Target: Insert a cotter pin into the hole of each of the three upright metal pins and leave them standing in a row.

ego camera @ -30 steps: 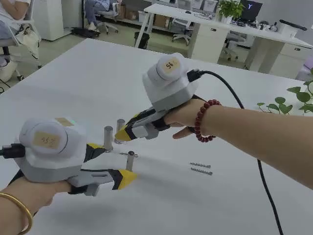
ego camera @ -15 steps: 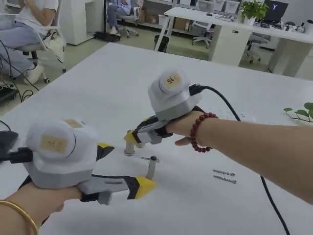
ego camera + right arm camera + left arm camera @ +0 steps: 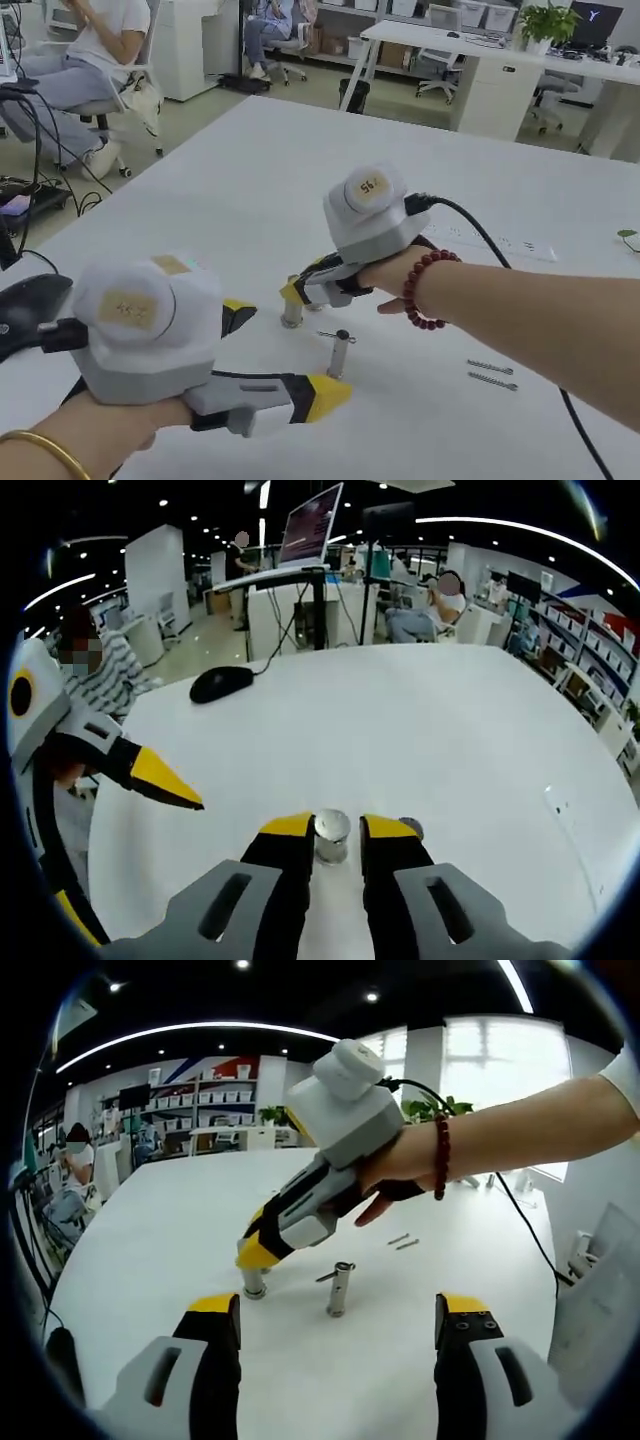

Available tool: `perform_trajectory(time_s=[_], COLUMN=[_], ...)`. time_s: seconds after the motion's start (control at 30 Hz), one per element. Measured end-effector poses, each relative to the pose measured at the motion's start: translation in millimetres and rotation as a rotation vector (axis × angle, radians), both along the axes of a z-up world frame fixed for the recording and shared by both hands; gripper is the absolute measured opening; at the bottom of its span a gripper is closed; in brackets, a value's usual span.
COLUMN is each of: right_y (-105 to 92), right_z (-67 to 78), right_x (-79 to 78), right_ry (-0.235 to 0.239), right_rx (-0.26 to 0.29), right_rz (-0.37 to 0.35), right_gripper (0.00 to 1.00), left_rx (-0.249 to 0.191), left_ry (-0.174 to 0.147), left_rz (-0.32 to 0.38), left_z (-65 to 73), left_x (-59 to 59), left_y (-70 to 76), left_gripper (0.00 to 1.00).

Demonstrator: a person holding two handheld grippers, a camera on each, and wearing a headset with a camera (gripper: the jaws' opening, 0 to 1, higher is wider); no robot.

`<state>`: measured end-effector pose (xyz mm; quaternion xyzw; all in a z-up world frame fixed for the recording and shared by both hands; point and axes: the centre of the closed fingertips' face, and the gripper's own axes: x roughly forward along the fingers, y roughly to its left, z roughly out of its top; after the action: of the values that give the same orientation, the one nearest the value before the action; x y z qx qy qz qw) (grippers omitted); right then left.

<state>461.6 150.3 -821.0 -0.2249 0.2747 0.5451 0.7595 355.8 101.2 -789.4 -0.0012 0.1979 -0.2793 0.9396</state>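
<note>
From where I stand, in the head view, the right gripper (image 3: 296,293) has its jaws pinching the top of an upright metal pin (image 3: 292,316) on the white surface (image 3: 220,180). Just off those jaws stands a second metal pin (image 3: 340,355) with a cotter pin (image 3: 332,335) through it. The left gripper (image 3: 285,352) holds its jaws spread wide, gripping nothing.

In the left gripper view, the second metal pin stands ahead of the spread jaws, midway between them. Two loose cotter pins (image 3: 403,1242) lie farther ahead.

In the right gripper view, the metal pin sits squeezed between the jaws. A third metal pin (image 3: 411,827) stands just beyond the right-hand jaw.
</note>
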Motion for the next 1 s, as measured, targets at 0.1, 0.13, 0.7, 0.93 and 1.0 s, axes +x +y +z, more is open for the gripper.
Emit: perform_trajectory(time_s=[0.1, 0.13, 0.7, 0.93, 1.0], right_y=[1.4, 1.5, -0.7, -4.2, -8.2], right_z=[-0.5, -0.5, 1.7, 14.3, 17.6], right_x=[-1.5, -1.4, -2.7, -3.8, -5.1], right_ry=[0.013, 0.013, -0.001, -0.013, -0.019], right_rx=[0.008, 0.01, 0.008, 0.013, 0.008], right_rz=[0.0, 0.0, 0.004, 0.008, 0.012], right_gripper=[0.15, 0.15, 0.13, 0.13, 0.13], left_rx=[0.006, 0.005, 0.006, 0.004, 0.003], left_ry=[0.005, 0.007, 0.016, 0.014, 0.011], left_rz=[0.0, 0.002, 0.01, 0.009, 0.01], left_z=[-2.2, -2.9, -5.3, -3.2, -1.3], left_x=[-1.4, -2.0, -4.0, -4.1, -3.8], left_y=[0.9, 1.2, 5.0, 2.7, 1.7], left_gripper=[0.79, 0.79, 0.79, 0.78, 0.78])
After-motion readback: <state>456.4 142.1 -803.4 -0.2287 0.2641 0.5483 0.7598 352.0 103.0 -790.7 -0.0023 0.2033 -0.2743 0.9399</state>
